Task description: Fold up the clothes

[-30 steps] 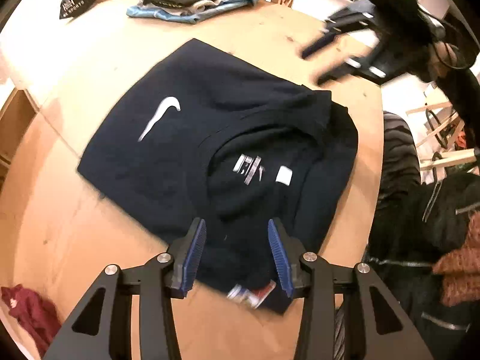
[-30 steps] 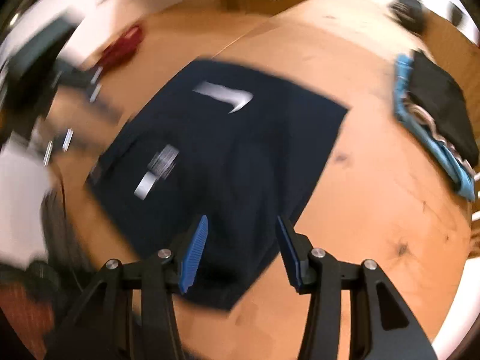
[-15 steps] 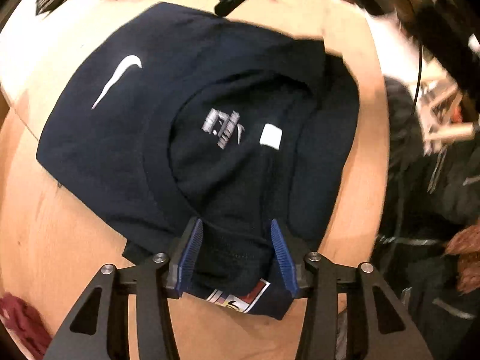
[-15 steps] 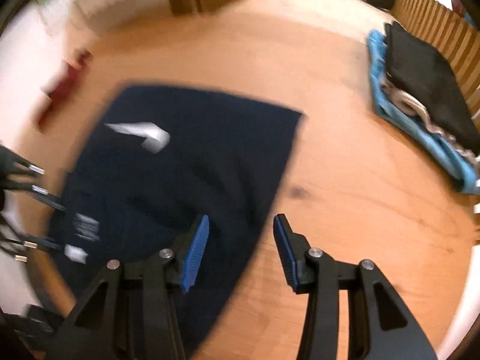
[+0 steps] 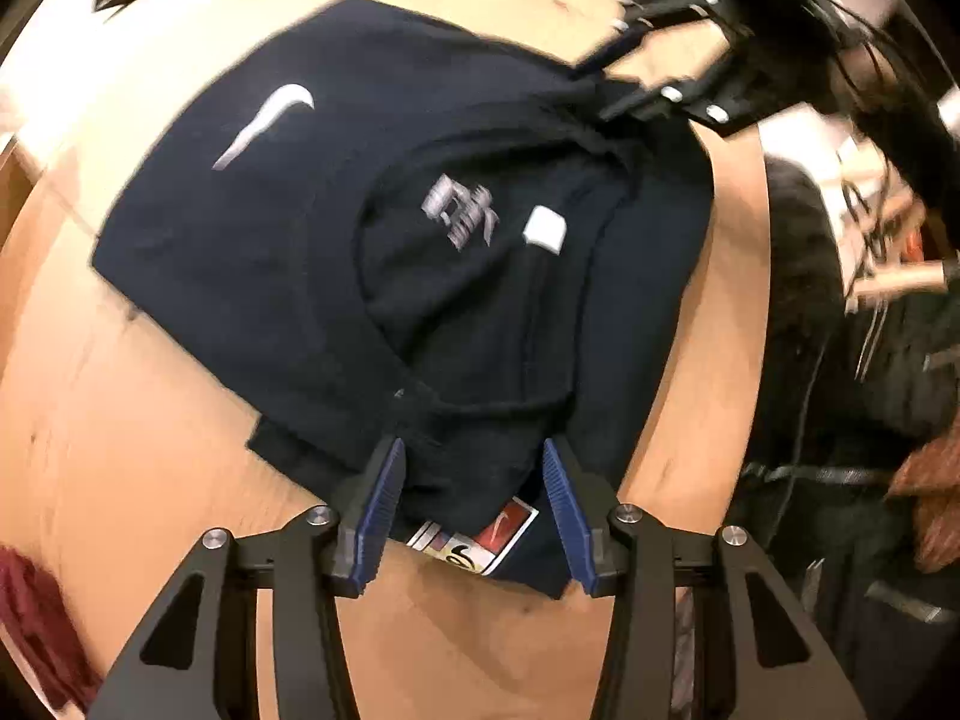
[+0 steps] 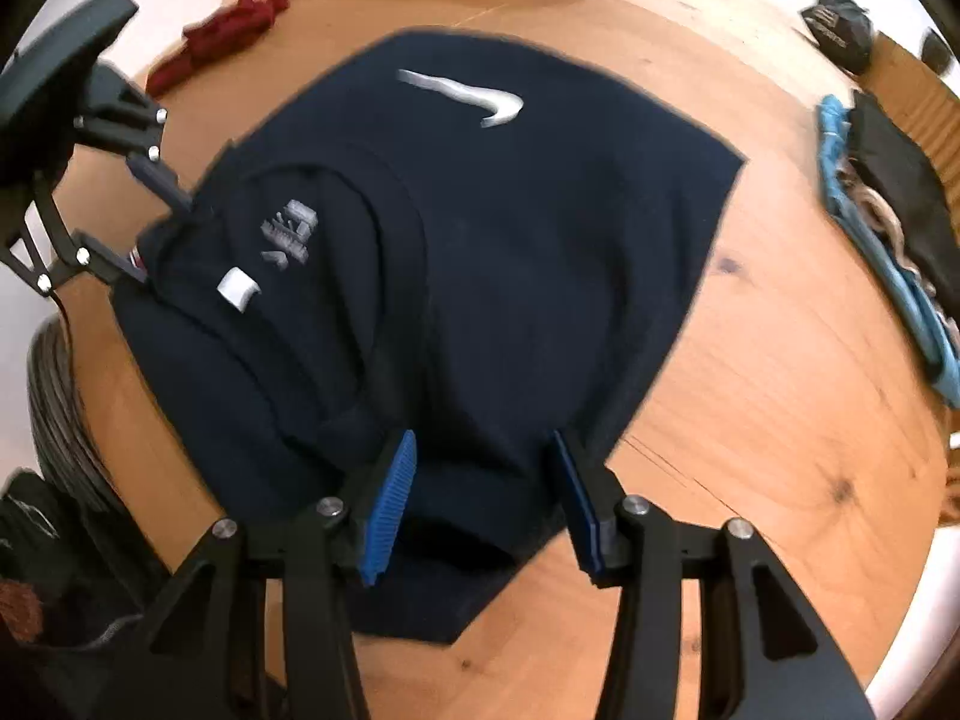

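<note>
A navy T-shirt (image 5: 288, 228) with a white swoosh lies partly folded on the round wooden table (image 5: 120, 420), collar and neck tag facing up. My left gripper (image 5: 477, 510) is open, its blue pads straddling the shirt's near edge just above a coloured hem label (image 5: 480, 534). In the right wrist view the same shirt (image 6: 540, 228) fills the middle. My right gripper (image 6: 483, 504) is open with its fingers astride the near folded edge. Each gripper shows in the other's view: the left gripper (image 6: 150, 228) at the collar side, the right gripper (image 5: 624, 78) blurred at the far edge.
A stack of folded clothes (image 6: 888, 210) lies at the table's right rim, with a small black bag (image 6: 837, 30) beyond it. A crumpled red garment (image 6: 228, 30) sits at the far left. A person's dark clothing (image 5: 840, 360) is beside the table edge.
Both grippers have dropped closer to the shirt. The left one now reaches the labelled edge. The right one swung back from the bare wood onto the shirt's near fold.
</note>
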Demonstrator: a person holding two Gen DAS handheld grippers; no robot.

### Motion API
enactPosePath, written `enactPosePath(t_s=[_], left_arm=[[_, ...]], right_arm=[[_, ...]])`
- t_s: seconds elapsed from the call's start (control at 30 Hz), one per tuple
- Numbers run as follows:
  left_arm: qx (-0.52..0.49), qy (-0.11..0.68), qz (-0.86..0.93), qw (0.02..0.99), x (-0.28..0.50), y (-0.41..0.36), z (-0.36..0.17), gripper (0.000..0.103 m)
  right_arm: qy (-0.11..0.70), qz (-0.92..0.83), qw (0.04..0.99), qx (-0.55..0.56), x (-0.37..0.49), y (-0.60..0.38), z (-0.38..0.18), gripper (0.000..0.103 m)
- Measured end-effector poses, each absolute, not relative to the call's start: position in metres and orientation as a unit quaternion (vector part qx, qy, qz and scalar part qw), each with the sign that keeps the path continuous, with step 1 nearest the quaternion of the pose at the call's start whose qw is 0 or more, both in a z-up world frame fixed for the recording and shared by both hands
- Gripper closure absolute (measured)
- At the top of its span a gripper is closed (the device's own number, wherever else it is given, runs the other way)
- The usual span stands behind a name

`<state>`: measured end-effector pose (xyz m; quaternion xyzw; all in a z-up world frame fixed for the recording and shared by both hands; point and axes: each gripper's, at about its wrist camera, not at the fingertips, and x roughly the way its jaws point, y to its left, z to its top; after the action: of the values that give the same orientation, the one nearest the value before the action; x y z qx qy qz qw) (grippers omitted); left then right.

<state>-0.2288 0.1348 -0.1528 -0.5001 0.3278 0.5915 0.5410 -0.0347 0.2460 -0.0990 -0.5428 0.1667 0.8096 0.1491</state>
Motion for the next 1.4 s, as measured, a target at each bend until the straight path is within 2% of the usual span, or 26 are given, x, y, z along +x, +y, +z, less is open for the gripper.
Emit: enactPosePath(t_s=[0.13,0.33,0.4,0.47,0.6,0.7,0.77,0.97,1.03,1.1,1.17,1.33,1.4], left_arm=[[-0.469,0.297,0.592,0.584,-0.217,0.149,-0.129,0.056],[-0.463,0.330,0.545,0.616,-0.192,0.202,-0.155,0.056],[-0.492,0.343,0.528,0.601,-0.195,0.209,-0.174,0.056],[-0.507,0.336,0.516,0.603,-0.195,0.199,-0.175,0.048],[-0.517,0.355,0.513,0.586,-0.191,0.171,-0.169,0.048],[-0.507,0.328,0.542,0.584,-0.196,0.164,-0.156,0.048],[-0.493,0.310,0.566,0.583,-0.200,0.163,-0.147,0.045],[-0.510,0.277,0.603,0.548,-0.207,0.153,-0.160,0.044],[-0.500,0.276,0.619,0.539,-0.202,0.144,-0.157,0.044],[-0.498,0.220,0.655,0.524,-0.204,0.124,-0.142,0.043],[-0.492,0.174,0.686,0.507,-0.205,0.103,-0.129,0.034],[-0.480,0.118,0.732,0.468,-0.186,0.053,-0.125,0.031],[-0.481,0.091,0.743,0.456,-0.179,0.032,-0.128,0.031]], right_arm=[[0.236,0.817,0.133,-0.508,-0.029,0.250,-0.095,0.057],[0.337,0.820,0.109,-0.450,-0.020,0.257,-0.090,0.057],[0.359,0.814,0.100,-0.445,-0.025,0.253,-0.097,0.052],[0.377,0.807,0.091,-0.446,-0.033,0.248,-0.108,0.048],[0.347,0.807,0.103,-0.468,-0.025,0.240,-0.109,0.049],[0.328,0.813,0.104,-0.469,-0.022,0.234,-0.104,0.049],[0.299,0.815,0.110,-0.484,-0.025,0.224,-0.107,0.042],[0.218,0.817,0.128,-0.518,-0.028,0.194,-0.112,0.041],[0.227,0.823,0.145,-0.500,-0.016,0.189,-0.106,0.042],[0.236,0.828,0.162,-0.483,-0.003,0.184,-0.100,0.042],[0.244,0.832,0.179,-0.464,0.010,0.180,-0.094,0.042],[0.264,0.840,0.216,-0.422,0.039,0.168,-0.082,0.041],[0.266,0.842,0.209,-0.420,0.034,0.165,-0.086,0.038]])
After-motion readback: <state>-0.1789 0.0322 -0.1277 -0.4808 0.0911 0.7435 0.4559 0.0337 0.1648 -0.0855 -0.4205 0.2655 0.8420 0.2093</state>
